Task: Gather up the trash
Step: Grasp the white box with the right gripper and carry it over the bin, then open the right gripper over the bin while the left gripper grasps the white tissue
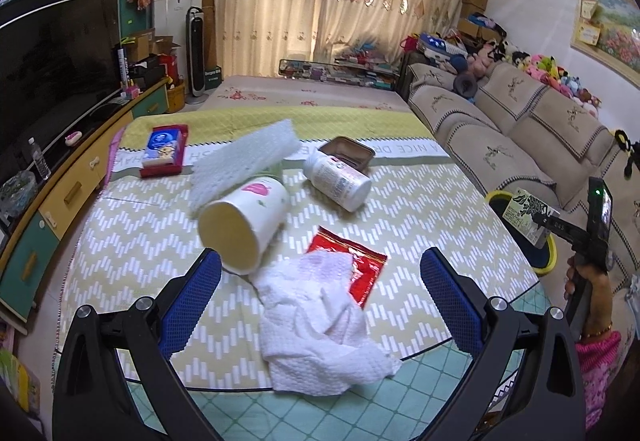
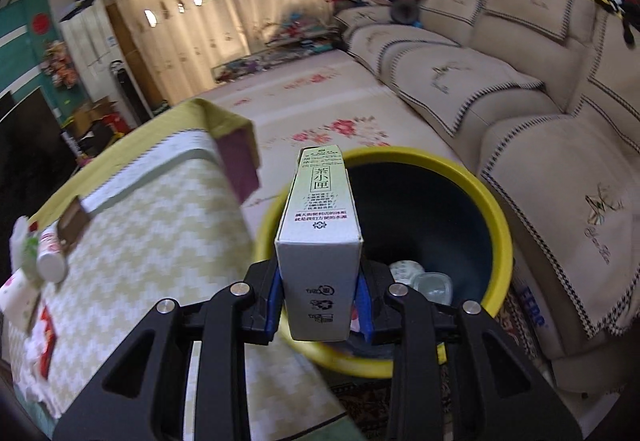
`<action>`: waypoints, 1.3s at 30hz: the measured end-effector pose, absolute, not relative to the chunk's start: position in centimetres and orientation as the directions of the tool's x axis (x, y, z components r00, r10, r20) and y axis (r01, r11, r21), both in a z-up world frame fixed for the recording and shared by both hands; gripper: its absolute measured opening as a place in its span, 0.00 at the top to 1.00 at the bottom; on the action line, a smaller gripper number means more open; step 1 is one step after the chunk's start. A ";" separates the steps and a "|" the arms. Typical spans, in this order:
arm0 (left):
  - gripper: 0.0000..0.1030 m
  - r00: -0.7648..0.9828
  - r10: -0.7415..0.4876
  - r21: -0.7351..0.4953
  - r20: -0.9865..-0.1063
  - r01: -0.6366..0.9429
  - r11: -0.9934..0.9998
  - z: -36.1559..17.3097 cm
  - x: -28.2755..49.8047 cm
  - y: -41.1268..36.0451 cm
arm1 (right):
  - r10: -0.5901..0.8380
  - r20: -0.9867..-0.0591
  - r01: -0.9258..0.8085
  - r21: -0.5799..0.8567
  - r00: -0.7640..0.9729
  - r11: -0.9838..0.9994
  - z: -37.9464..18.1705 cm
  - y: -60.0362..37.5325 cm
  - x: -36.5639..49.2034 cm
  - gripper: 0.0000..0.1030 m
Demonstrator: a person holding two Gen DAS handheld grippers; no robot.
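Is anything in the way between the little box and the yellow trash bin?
Nothing visible is. The right gripper holds the box right in front of the yellow bin, whose open mouth faces it with only some trash lying at the bottom.

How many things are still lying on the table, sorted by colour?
White: 4 - paper cup, bottle, paper towel, foam sheet
Red: 2 - red wrapper, tissue box
Brown: 1 - tin
Total: 7
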State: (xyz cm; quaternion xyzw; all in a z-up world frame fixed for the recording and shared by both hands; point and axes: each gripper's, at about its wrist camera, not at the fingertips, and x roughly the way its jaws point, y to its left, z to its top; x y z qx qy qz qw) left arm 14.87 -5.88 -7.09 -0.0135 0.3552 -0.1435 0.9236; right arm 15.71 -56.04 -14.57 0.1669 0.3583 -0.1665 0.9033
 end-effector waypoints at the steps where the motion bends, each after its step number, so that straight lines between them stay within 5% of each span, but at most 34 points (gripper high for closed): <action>1: 0.05 0.701 -0.275 -0.123 -0.658 0.261 0.958 -7.3 15.0 -6.2 | -0.188 -0.709 0.433 0.180 0.680 0.883 -15.0 -56.6 15.8 0.72; 4: 0.05 0.683 -0.283 -0.122 -0.673 0.275 0.954 -7.8 15.3 -6.9 | -0.209 -0.723 0.469 0.177 0.658 0.865 -15.8 -58.1 16.1 0.67; 6: 0.05 0.671 -0.291 -0.117 -0.682 0.292 0.949 -8.3 15.4 -7.4 | -0.218 -0.713 0.485 0.192 0.666 0.853 -15.9 -58.4 15.8 0.49; 10: 0.05 0.636 -0.295 -0.098 -0.713 0.325 0.941 -9.9 15.7 -8.3 | -0.226 -0.708 0.486 0.187 0.669 0.854 -15.8 -58.5 15.6 0.49; 18: 0.27 0.545 -0.298 -0.140 -0.784 0.312 0.940 -13.6 16.8 -7.8 | -0.197 -0.721 0.462 0.188 0.665 0.867 -16.4 -57.7 15.9 0.49; 25: 0.31 0.527 -0.281 -0.138 -0.802 0.295 0.945 -14.9 17.3 -7.2 | -0.192 -0.726 0.449 0.177 0.661 0.876 -16.4 -56.9 16.2 0.49; 31: 0.48 0.507 -0.270 -0.130 -0.818 0.293 0.947 -15.6 17.3 -6.9 | -0.192 -0.727 0.448 0.175 0.660 0.877 -16.3 -56.8 16.1 0.49; 39: 0.82 0.511 -0.252 -0.111 -0.822 0.291 0.950 -16.0 17.2 -6.4 | -0.191 -0.724 0.447 0.178 0.663 0.877 -16.1 -56.8 16.0 0.49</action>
